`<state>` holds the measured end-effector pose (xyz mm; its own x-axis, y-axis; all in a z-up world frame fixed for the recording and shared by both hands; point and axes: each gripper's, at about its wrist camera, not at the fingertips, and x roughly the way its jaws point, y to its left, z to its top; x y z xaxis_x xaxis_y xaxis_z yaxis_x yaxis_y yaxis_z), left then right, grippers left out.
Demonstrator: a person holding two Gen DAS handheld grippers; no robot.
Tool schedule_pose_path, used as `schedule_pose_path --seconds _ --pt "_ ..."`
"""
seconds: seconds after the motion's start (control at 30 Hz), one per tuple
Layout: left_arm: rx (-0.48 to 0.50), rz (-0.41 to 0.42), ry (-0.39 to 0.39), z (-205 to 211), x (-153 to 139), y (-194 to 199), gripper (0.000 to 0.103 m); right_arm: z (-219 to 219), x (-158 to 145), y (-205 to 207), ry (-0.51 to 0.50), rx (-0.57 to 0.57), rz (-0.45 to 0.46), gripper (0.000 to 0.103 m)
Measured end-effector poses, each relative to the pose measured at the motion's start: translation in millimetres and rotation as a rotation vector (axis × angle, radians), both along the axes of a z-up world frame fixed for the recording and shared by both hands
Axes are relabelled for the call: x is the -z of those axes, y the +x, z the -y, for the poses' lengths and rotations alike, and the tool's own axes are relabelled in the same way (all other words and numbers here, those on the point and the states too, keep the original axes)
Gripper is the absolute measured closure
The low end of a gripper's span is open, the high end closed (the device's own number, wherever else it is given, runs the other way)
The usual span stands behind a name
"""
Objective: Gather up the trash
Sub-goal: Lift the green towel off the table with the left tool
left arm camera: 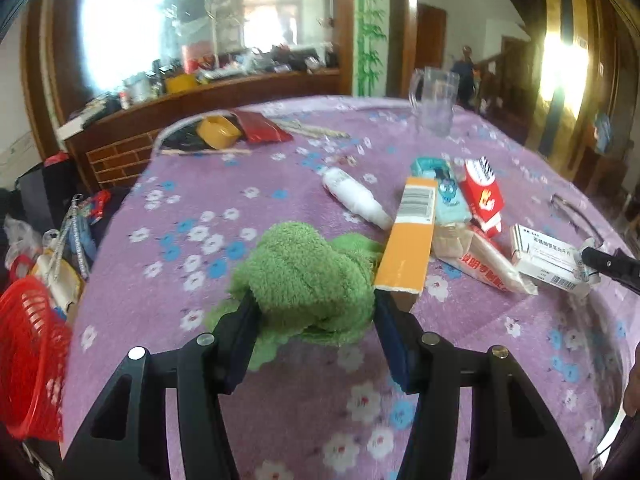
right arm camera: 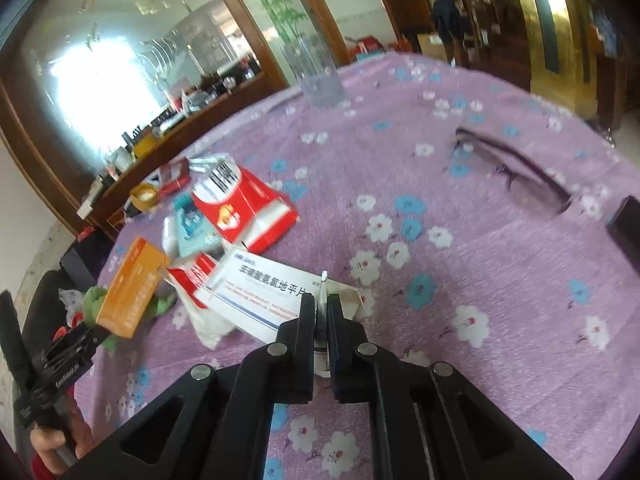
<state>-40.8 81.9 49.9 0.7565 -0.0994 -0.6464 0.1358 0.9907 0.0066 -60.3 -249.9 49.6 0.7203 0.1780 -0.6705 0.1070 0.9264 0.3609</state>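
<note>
The trash is mostly being left on the table (left arm camera: 304,420). A green cloth (left arm camera: 308,276) is being squeezed between the left gripper (left arm camera: 314,306) fingers, and a white box (right arm camera: 256,300) flap is being pinched by the right gripper (right arm camera: 320,304). Other boxes are waiting; the red basket (left arm camera: 28,356) is standing beside.

White medicine box (right arm camera: 256,296) w/ blue Chinese "苯磺酸氨氯地平片", barcodes on red pack (right arm camera: 240,204), orange box (left arm camera: 412,236)
</note>
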Motion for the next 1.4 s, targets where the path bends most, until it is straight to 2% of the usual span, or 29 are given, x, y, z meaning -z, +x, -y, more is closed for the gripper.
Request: schedule_pose_path --seconds 0.17,0.3,0.67,0.93,1.07,1.1,1.13,1.2,1.27,1.4 --pt "-0.062 0.121 0.018 -11.2 -17.0 -36.1 0.049 -7.4 -27.0 -19.4 -0.030 -0.002 0.107 0.097" --pt "-0.073 0.166 0.029 -17.4 -26.2 -52.2 0.049 -18.7 -42.6 -32.2 -0.031 -0.037 0.169 0.097" --pt "-0.039 0.082 0.038 -26.6 -6.7 -62.6 0.046 -42.4 -52.5 -43.6 -0.030 -0.095 0.179 0.097" --pt "-0.018 0.003 -0.023 -50.0 13.4 -72.2 0.045 -49.9 -53.3 -47.4 -0.035 -0.123 0.183 0.097" --pt "0.004 -0.003 -0.007 -56.3 17.6 -77.4 0.036 -50.8 -51.5 -47.3 -0.027 -0.128 0.177 0.097" --pt "0.013 -0.003 0.005 -56.6 18.5 -77.8 0.027 -51.0 -50.7 -46.8 -0.024 -0.131 0.173 0.097" --pt "0.028 -0.003 0.015 -55.7 19.0 -77.9 0.022 -51.3 -50.1 -46.1 -0.019 -0.134 0.170 0.097" --pt "0.043 -0.004 0.047 -54.3 21.9 -75.7 0.021 -52.6 -49.8 -46.2 -0.019 -0.139 0.168 0.097" --pt "0.059 -0.038 0.041 -53.0 24.2 -69.4 0.021 -54.3 -49.7 -46.5 -0.023 -0.144 0.169 0.097" --pt "0.027 -0.080 0.083 -47.3 27.5 -54.3 0.017 -58.7 -49.7 -46.8 -0.025 -0.153 0.168 0.097"
